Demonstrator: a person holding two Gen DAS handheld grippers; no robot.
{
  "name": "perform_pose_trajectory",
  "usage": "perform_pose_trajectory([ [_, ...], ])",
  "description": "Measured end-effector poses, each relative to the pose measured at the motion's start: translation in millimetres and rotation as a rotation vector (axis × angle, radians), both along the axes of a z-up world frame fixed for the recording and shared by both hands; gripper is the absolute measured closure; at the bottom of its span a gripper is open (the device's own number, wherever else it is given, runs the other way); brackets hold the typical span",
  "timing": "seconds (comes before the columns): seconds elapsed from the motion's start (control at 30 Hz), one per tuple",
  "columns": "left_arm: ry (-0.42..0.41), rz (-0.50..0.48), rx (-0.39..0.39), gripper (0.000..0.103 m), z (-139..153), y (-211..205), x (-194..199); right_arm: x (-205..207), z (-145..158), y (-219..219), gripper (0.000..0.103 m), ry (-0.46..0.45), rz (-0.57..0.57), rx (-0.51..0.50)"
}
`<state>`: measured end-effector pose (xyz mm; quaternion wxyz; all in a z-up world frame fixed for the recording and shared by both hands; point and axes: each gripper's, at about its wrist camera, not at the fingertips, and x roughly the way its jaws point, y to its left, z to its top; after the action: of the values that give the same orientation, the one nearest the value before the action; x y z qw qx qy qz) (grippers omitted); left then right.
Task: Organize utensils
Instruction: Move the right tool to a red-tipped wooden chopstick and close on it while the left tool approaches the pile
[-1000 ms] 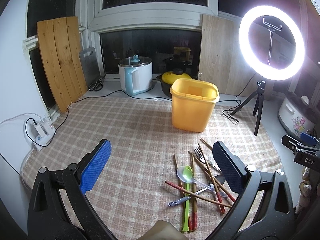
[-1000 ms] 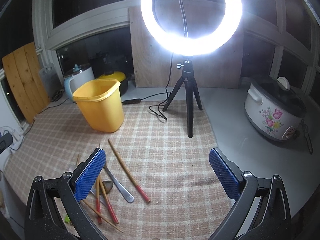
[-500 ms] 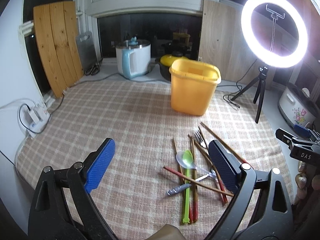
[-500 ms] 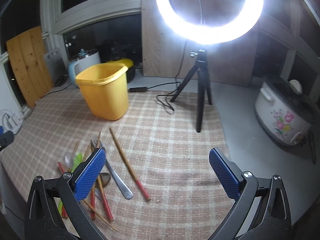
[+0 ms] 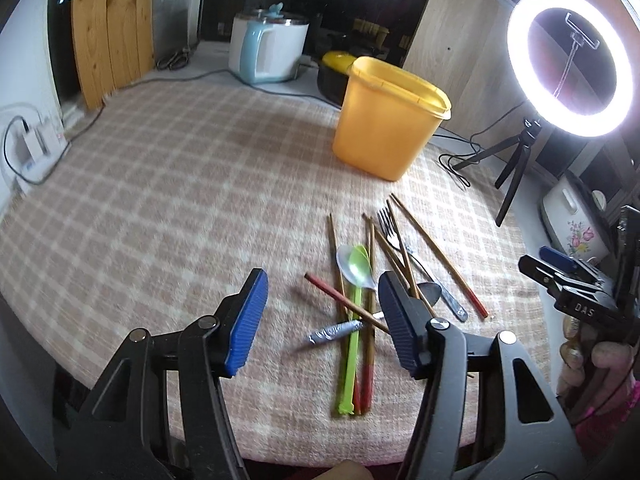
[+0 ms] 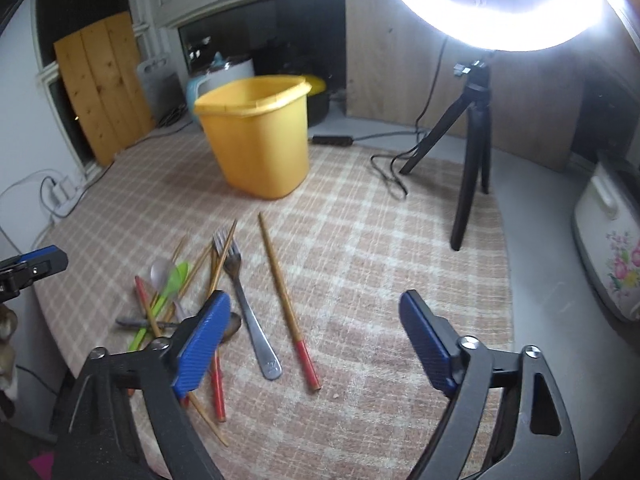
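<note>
A heap of utensils lies on the checked cloth: a green plastic spoon (image 5: 352, 332), a clear spoon (image 5: 347, 258), metal forks (image 6: 244, 304), a foil-wrapped handle (image 5: 334, 330) and several red-tipped wooden chopsticks (image 6: 288, 308). Behind them stands a yellow tub (image 5: 386, 120). My left gripper (image 5: 320, 320) hovers low over the heap, its jaws closing, with nothing pressed between the blue pads. My right gripper (image 6: 316, 340) hangs over the lone chopstick and a fork handle, jaws closing but still wide, holding nothing. The right gripper also shows at the right edge of the left wrist view (image 5: 576, 284), gripped by a hand.
A lit ring light on a black tripod (image 6: 472, 148) stands right of the tub, its cable trailing on the cloth. A floral cooker (image 6: 608, 248) sits far right. A white kettle (image 5: 266, 50), a yellow-lidded pot, wooden boards and a power strip (image 5: 36, 144) line the back and left.
Both grippers have dropped and tipped down toward the utensil heap, which now looks larger and nearer. Both pairs of jaws have narrowed, the left far more than the right.
</note>
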<state>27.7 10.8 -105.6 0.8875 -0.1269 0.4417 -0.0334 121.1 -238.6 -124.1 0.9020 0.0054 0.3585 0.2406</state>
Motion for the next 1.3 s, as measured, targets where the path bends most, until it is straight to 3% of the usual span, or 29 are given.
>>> perform_pose_trajectory([
  [0.07,0.016,0.001,-0.012,0.052,-4,1,-1,5,-4,0,0.020,0.026,0.017,0.015],
  [0.17,0.040,-0.005,-0.031,0.053,-11,1,0,15,-12,3,0.029,0.070,0.045,0.021],
  [0.23,0.065,-0.013,-0.060,0.057,-17,1,1,18,-16,5,0.029,0.093,0.058,0.033],
  [0.33,0.085,-0.042,-0.071,0.068,-22,-4,3,23,-22,8,0.032,0.122,0.078,0.042],
  [0.4,0.076,-0.102,-0.035,0.068,-21,-15,4,25,-25,10,0.043,0.145,0.093,0.052],
  [0.53,0.066,-0.221,0.052,0.070,-20,-38,8,29,-30,12,0.045,0.169,0.102,0.051],
  [0.63,0.088,-0.269,0.068,0.070,-23,-44,16,34,-34,13,0.053,0.191,0.112,0.043],
  [0.9,0.175,-0.216,-0.066,0.070,-40,-37,54,50,-37,22,0.059,0.219,0.165,0.037],
  [1.23,0.260,-0.126,-0.138,0.070,-70,-19,88,81,-39,41,0.065,0.273,0.230,0.047],
  [1.3,0.272,-0.127,-0.151,0.070,-73,-17,93,86,-40,48,0.070,0.285,0.248,0.032],
])
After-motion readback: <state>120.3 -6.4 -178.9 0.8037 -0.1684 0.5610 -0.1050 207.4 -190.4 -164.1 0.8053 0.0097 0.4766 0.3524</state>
